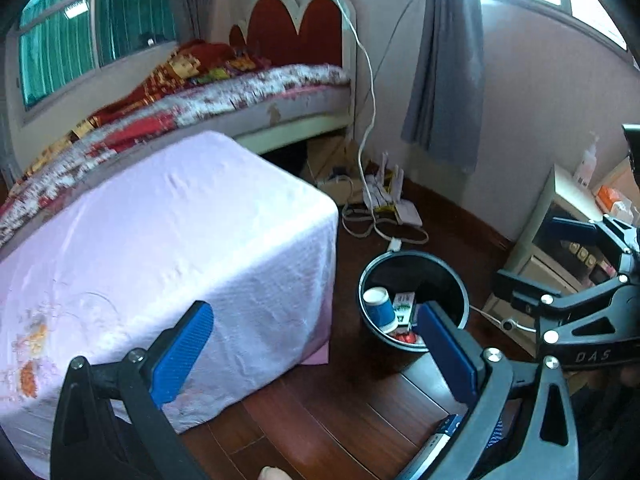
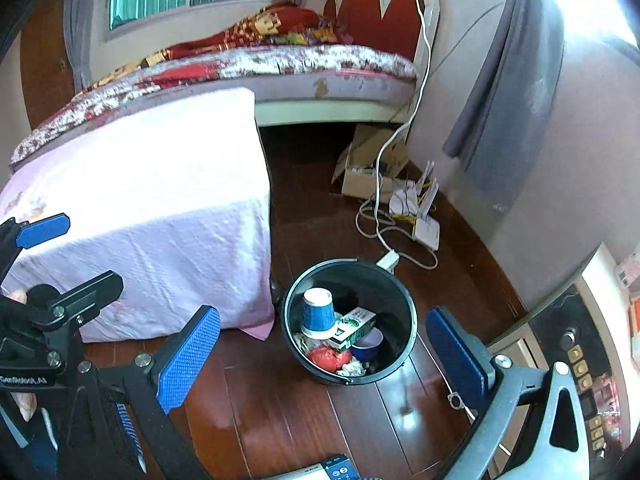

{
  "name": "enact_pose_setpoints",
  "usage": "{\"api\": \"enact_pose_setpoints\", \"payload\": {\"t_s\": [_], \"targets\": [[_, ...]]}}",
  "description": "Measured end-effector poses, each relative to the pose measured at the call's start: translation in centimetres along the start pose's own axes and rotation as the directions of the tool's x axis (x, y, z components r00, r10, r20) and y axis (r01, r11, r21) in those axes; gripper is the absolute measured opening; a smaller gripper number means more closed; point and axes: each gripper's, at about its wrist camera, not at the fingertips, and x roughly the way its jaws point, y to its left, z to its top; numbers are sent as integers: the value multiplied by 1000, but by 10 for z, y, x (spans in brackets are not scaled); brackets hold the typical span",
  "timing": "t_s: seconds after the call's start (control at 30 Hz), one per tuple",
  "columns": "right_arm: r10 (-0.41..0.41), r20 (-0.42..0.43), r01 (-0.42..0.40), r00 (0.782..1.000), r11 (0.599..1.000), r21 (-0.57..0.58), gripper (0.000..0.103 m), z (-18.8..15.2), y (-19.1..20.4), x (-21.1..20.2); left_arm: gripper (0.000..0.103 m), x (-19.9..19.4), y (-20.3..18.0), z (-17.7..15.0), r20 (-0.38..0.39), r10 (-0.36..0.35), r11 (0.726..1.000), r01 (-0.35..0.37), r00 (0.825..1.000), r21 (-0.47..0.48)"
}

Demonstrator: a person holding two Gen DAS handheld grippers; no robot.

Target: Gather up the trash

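Observation:
A black round trash bin (image 2: 408,332) stands on the wooden floor beside a table draped in pink cloth (image 2: 160,208). It holds a blue paper cup (image 2: 318,312), a green and white carton (image 2: 354,328), a red wrapper (image 2: 330,358) and crumpled paper. The bin also shows in the left wrist view (image 1: 452,276), with the cup (image 1: 380,308) inside. My left gripper (image 1: 316,348) is open and empty above the floor by the table corner. My right gripper (image 2: 324,356) is open and empty above the bin. The right gripper also shows in the left wrist view (image 1: 540,260).
A bed (image 1: 240,92) with a red headboard stands behind the table. White cables, a router (image 2: 426,232) and a cardboard box (image 2: 372,168) lie on the floor by the wall. A cabinet (image 2: 580,340) stands at the right. A grey curtain (image 1: 448,60) hangs by the window.

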Motion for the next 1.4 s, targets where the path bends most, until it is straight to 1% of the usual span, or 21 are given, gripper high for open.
{"api": "enact_pose_setpoints", "payload": {"t_s": [0.33,0.5,0.63,0.93,1.4], "targets": [[-7,93,6,996,1000,11,103,19,20,-61,102,-54,22,8,96,43,999,-41,994,-26],[-15,146,13,989,1000,12,103,24,26,-88,102,-69,27,8,132,50,998,-43,990,-51],[-21,177,20,984,1000,10,103,25,28,-105,102,-71,27,9,148,46,998,-38,988,-57],[-27,192,22,981,999,26,103,27,22,-110,102,-71,22,10,155,39,999,-33,987,-43],[-31,187,25,982,999,36,103,23,19,-110,102,-75,16,13,159,37,999,-32,987,-33]]}}
